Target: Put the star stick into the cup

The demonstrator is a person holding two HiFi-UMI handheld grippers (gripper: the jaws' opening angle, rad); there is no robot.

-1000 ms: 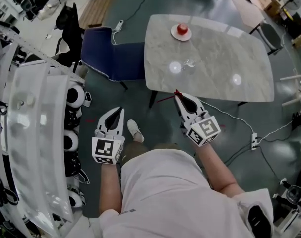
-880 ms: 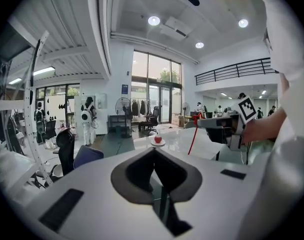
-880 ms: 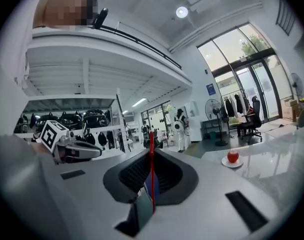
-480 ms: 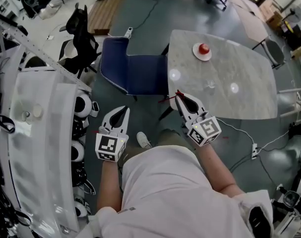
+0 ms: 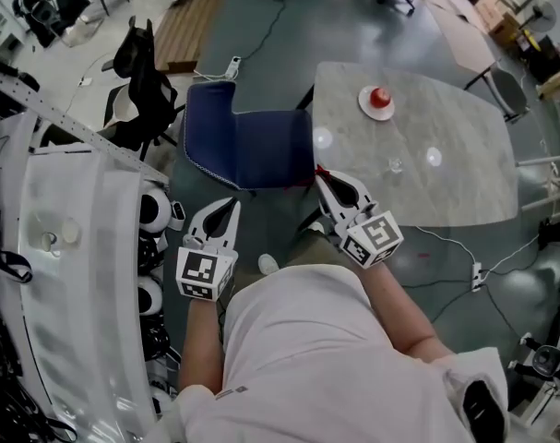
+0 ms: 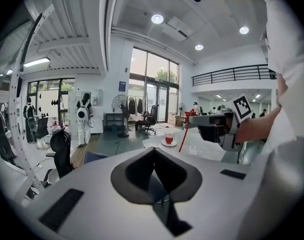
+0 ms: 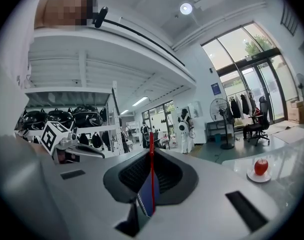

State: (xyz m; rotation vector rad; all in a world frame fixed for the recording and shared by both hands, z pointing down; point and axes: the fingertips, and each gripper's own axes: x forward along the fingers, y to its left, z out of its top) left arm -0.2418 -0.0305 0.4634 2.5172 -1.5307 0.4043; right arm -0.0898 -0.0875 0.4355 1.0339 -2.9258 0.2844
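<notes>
The red star stick (image 5: 317, 169) is pinched in my right gripper (image 5: 322, 175), which is shut on it over the floor just off the marble table's (image 5: 446, 192) near-left edge. In the right gripper view the thin red stick (image 7: 152, 171) stands upright between the closed jaws. A small clear cup (image 5: 395, 165) stands on the table, to the right of and beyond the right gripper. My left gripper (image 5: 226, 205) hangs lower left, shut on nothing. The left gripper view shows the stick (image 6: 184, 136) with its star on top, and the cup (image 6: 193, 147) behind it.
A white plate with a red apple (image 5: 379, 98) sits at the table's far side. A blue chair (image 5: 252, 146) stands against the table's left edge, just beyond both grippers. White racks with helmets (image 5: 150, 212) line the left. Cables and a power strip (image 5: 474, 270) lie on the floor.
The view has swung, so the table now lies further right and the blue chair is ahead. My right gripper with the stick has drifted slightly left. The left gripper has barely moved.
</notes>
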